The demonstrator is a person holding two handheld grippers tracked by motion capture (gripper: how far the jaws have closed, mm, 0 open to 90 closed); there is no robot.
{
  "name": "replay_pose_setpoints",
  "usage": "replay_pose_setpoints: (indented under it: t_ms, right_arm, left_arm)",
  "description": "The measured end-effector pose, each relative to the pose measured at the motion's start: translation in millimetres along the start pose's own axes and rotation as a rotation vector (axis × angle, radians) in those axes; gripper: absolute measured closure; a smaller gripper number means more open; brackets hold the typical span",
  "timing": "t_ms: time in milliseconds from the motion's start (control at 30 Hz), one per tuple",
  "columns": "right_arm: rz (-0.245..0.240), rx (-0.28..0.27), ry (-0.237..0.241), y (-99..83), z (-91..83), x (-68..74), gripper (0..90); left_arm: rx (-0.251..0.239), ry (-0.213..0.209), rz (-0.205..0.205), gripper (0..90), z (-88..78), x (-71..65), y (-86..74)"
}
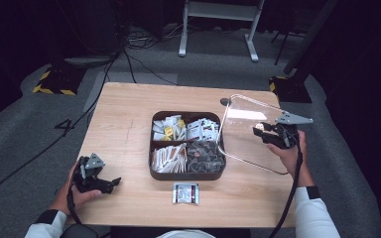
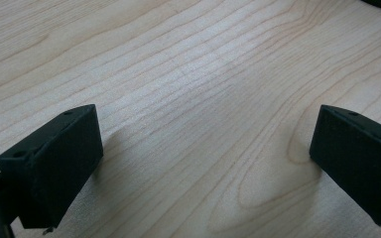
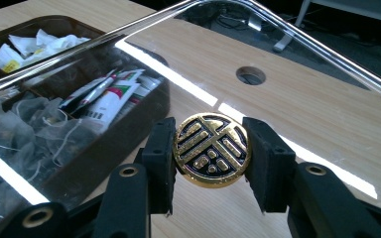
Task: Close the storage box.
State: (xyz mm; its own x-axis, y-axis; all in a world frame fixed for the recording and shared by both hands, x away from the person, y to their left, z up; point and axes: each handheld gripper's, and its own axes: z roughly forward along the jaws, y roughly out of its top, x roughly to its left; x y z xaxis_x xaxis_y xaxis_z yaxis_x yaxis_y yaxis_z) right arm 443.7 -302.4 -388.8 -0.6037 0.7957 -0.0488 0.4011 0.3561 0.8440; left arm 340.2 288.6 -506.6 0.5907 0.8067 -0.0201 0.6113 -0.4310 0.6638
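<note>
The room is dark, with a grey carpeted floor point(image 1: 34, 124), cables and a white metal stand point(image 1: 218, 25) beyond the table. The light wooden table point(image 1: 129, 109) has a round hole point(image 1: 225, 101) near its far right part and carries a dark brown square box with four compartments point(image 1: 187, 174) at its middle, full of white sachets, stick packets and mesh tea bags. A single small printed sachet point(image 1: 185, 193) lies on the bare wood just in front of the box.

The clear square plastic lid with rounded corners point(image 1: 245, 131) is off the box and tilted up on the box's right side, its lower left edge near the box's right wall and its plane leaning away to the right. The right gripper point(image 1: 264, 133) holds it from the right: in the right gripper view its two black pads sit partly closed against either side of the round gold-and-black knob point(image 3: 212, 149) at the lid's centre. The lid seems ready to be carried clear; free table lies to the right.

The left gripper point(image 1: 113, 183) rests low at the table's near left corner, well apart from the box, its jaws spread wide over bare wood with nothing between them. The right hand is plainly the nearer one.
</note>
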Motion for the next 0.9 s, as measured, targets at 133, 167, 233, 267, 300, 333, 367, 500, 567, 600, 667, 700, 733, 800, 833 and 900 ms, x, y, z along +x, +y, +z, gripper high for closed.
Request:
replay_pose_setpoints:
  t_ms: [133, 167, 233, 267, 300, 333, 367, 500, 567, 600, 667, 700, 733, 800, 833, 900]
  right_arm:
    - [-0.018, 0.003, 0.025, 9.3, 8.0, 10.5, 58.8]
    - [-0.023, 0.001, 0.028, 10.9, 9.6, 12.4, 58.8]
    - [-0.03, 0.002, 0.042, 15.3, 14.5, 18.1, 58.8]
    - [-0.03, 0.004, 0.048, 17.3, 17.0, 20.9, 58.7]
    - [-0.034, 0.006, 0.053, 19.2, 19.4, 23.5, 58.7]
    - [-0.036, 0.005, 0.056, 21.2, 21.8, 26.2, 58.8]
    - [-0.038, 0.006, 0.063, 23.2, 24.1, 29.4, 58.8]
    - [-0.055, 0.007, 0.093, 30.3, 33.0, 41.2, 58.7]
    - [-0.062, 0.009, 0.106, 33.2, 37.2, 46.8, 58.7]
    - [-0.065, 0.009, 0.112, 34.5, 39.4, 49.3, 58.8]
    - [-0.07, 0.012, 0.125, 36.3, 43.6, 54.2, 58.7]
    - [-0.073, 0.014, 0.127, 36.9, 45.3, 56.1, 58.8]
    - [-0.08, 0.02, 0.13, 37.8, 48.0, 59.2, 58.7]
    - [-0.091, 0.025, 0.138, 39.0, 52.5, 64.1, 58.7]
    - [-0.095, 0.027, 0.143, 39.9, 54.6, 66.5, 58.7]
    - [-0.102, 0.031, 0.151, 41.6, 58.8, 71.6, 58.7]
  left_arm:
    - [0.0, 0.0, 0.0, 0.3, 0.0, 0.0, 0.0]
    - [0.0, 0.0, 0.0, 0.3, 0.0, 0.0, 0.0]
    - [0.0, 0.001, -0.001, 0.4, 0.0, -0.1, 0.0]
    - [0.0, 0.0, 0.0, 0.4, 0.0, 0.0, 0.0]
    - [0.0, 0.0, -0.001, 0.4, 0.0, -0.1, 0.0]
    - [0.0, 0.0, 0.0, 0.4, 0.0, -0.1, 0.0]
    - [0.0, 0.001, 0.0, 0.4, 0.0, -0.1, 0.0]
    - [0.0, 0.001, 0.0, 0.4, 0.0, -0.1, 0.0]
    - [0.0, 0.001, 0.0, 0.4, 0.0, -0.1, 0.0]
    - [0.0, 0.001, -0.001, 0.4, 0.0, -0.1, 0.0]
    - [0.0, 0.001, 0.0, 0.4, 0.0, -0.1, 0.0]
    - [0.0, 0.001, 0.0, 0.4, 0.0, -0.1, 0.0]
    - [0.0, 0.001, 0.0, 0.4, 0.0, -0.1, 0.0]
    - [0.0, 0.001, 0.0, 0.3, 0.0, -0.1, 0.0]
    - [0.0, 0.001, 0.0, 0.4, 0.0, -0.1, 0.0]
    - [0.0, 0.001, 0.0, 0.4, 0.0, -0.1, 0.0]
